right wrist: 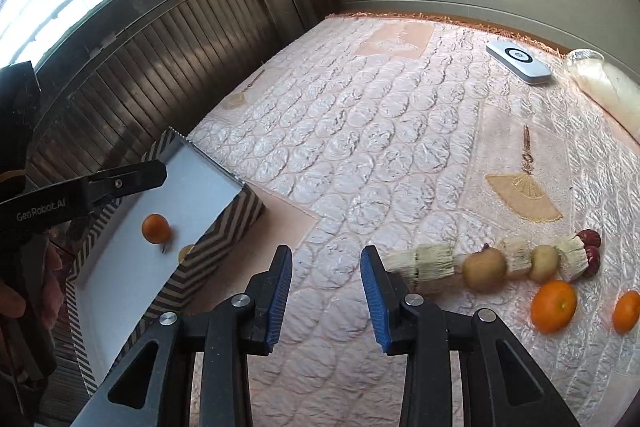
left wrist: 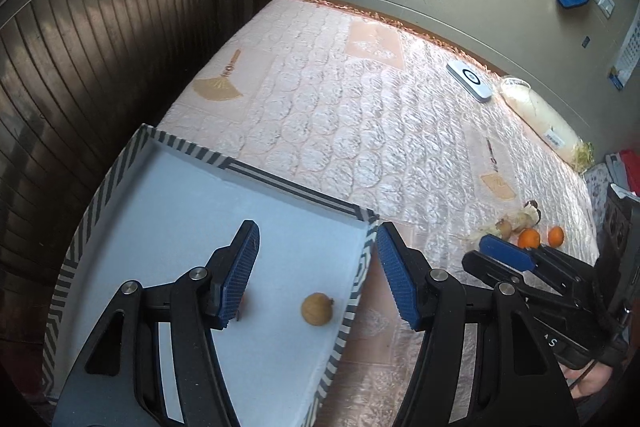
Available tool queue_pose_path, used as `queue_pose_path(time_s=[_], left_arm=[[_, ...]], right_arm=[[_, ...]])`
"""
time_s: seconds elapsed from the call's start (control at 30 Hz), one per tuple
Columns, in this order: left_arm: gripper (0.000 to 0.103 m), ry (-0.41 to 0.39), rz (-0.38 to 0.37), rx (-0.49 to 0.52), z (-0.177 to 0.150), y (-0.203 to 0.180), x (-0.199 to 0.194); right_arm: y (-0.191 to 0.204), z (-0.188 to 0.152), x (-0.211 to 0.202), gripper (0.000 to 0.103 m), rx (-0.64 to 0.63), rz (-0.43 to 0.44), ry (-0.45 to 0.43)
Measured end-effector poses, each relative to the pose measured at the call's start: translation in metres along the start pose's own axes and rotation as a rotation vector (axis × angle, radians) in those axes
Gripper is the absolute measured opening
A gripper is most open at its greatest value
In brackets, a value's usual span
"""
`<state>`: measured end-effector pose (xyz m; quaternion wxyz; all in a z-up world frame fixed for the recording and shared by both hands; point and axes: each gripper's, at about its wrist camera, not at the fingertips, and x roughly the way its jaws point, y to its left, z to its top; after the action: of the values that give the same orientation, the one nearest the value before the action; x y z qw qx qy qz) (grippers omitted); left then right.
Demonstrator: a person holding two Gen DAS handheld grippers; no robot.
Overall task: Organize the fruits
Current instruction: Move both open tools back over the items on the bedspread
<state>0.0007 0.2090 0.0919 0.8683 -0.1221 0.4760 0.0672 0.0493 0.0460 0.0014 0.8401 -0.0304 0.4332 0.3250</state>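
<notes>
My left gripper (left wrist: pixel 316 239) hangs open over a tray (left wrist: pixel 296 189) with a zebra-striped rim and a pale floor. A tan round fruit (left wrist: pixel 317 309) lies in the tray below the gap, and an orange (right wrist: pixel 155 228) lies beside it, mostly hidden behind the left finger in the left wrist view. My right gripper (right wrist: pixel 326 259) is open above the pink quilt, with nothing between its pads. To its right lie two tan fruits (right wrist: pixel 484 269), foam nets (right wrist: pixel 426 261), red dates (right wrist: pixel 590 239) and two oranges (right wrist: pixel 554 307).
The quilted bed (right wrist: pixel 400 127) runs back to a pale wall. A white flat device (right wrist: pixel 518 61) and a plastic bag of white stuff (right wrist: pixel 608 87) lie at its far right edge. A dark slatted wooden panel (right wrist: pixel 160 79) stands left of the tray.
</notes>
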Motion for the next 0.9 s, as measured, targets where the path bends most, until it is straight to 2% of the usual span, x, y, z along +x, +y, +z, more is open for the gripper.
queue_pose_path(time_s=[0.1,0.17,0.27,0.37,0.47,0.53,0.63,0.9], left_arm=[[0.062,0.017,-0.004,0.025,-0.002,-0.014,0.005],[0.062,0.028,-0.007,0.033,-0.004,-0.019,0.008],[0.062,0.032,-0.01,0.04,-0.005,-0.026,0.009],[0.061,0.033,-0.019,0.047,-0.004,-0.032,0.011],[0.061,0.033,-0.043,0.066,-0.005,-0.045,0.012],[0.061,0.041,-0.061,0.089,-0.008,-0.056,0.016],[0.061,0.066,-0.108,0.132,-0.016,-0.075,0.021],[0.061,0.147,-0.175,0.273,-0.057,-0.12,0.027]], right_arm=[[-0.003,0.003,0.005,0.034,-0.028,0.064,-0.001],[-0.003,0.005,0.003,0.034,-0.053,0.047,-0.006],[-0.008,-0.001,0.003,0.034,-0.023,0.005,0.004],[-0.015,-0.018,-0.013,0.034,0.001,0.027,0.004],[-0.025,-0.047,-0.029,0.034,0.016,-0.024,0.053],[-0.035,-0.064,-0.04,0.034,0.044,-0.003,0.08],[-0.041,-0.08,-0.062,0.034,0.033,0.021,0.051],[-0.066,-0.092,-0.082,0.034,0.09,-0.039,0.03]])
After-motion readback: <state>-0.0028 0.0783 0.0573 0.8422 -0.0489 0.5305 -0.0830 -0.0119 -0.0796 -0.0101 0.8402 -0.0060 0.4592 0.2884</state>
